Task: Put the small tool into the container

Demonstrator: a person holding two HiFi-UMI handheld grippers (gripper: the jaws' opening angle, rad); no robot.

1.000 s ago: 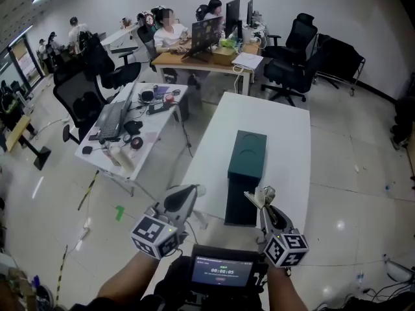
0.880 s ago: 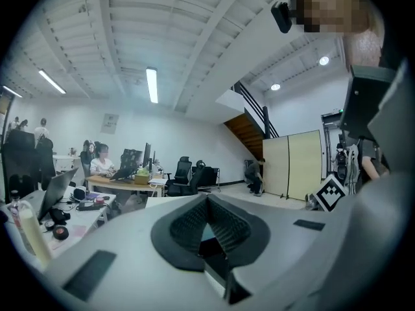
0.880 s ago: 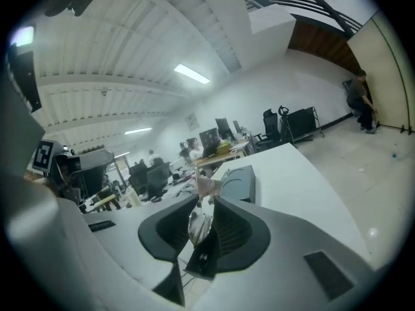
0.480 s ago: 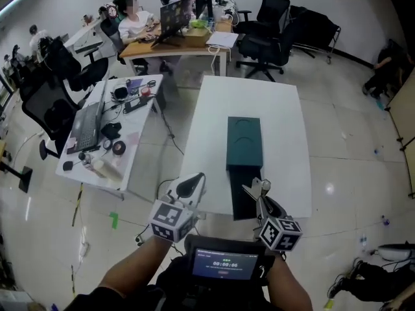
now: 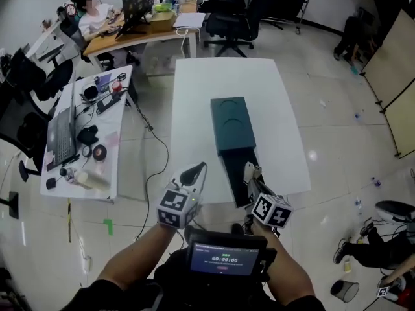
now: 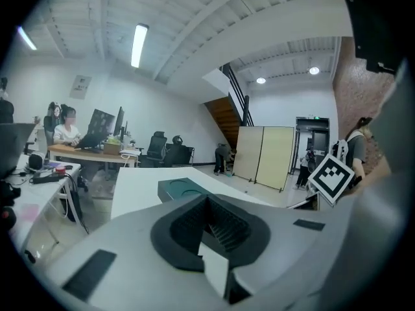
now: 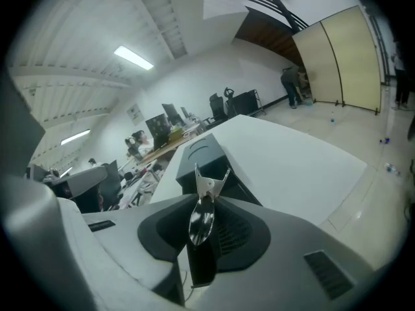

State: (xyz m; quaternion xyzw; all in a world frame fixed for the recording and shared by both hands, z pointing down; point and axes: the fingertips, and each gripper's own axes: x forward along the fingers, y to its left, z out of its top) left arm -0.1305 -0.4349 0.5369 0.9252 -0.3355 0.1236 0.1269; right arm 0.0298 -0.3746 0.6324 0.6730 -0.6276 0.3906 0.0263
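A dark green box-shaped container [image 5: 228, 123] lies lengthwise on the white table [image 5: 194, 96], with its dark drawer [image 5: 237, 173] pulled out toward the near edge. My right gripper [image 5: 249, 172] hovers at the drawer's near end, shut on a small silvery tool [image 7: 201, 216] with a forked white tip [image 7: 210, 179]. In the right gripper view the container [image 7: 204, 151] sits straight ahead beyond the tool. My left gripper [image 5: 196, 170] hangs over the table's near left edge, shut, with nothing in it. From the left gripper view the container [image 6: 181, 188] shows ahead on the table.
A cluttered desk [image 5: 107, 105] with a laptop stands to the left, and a cable [image 5: 155, 161] trails on the floor between it and the table. Office chairs [image 5: 230, 11] and a seated person [image 5: 91, 18] are at the far end. A beige folding screen [image 5: 392, 63] is at right.
The view has closed in on the table's near end. Both grippers have come forward over the near edge, the right one with the tool now at the open drawer.
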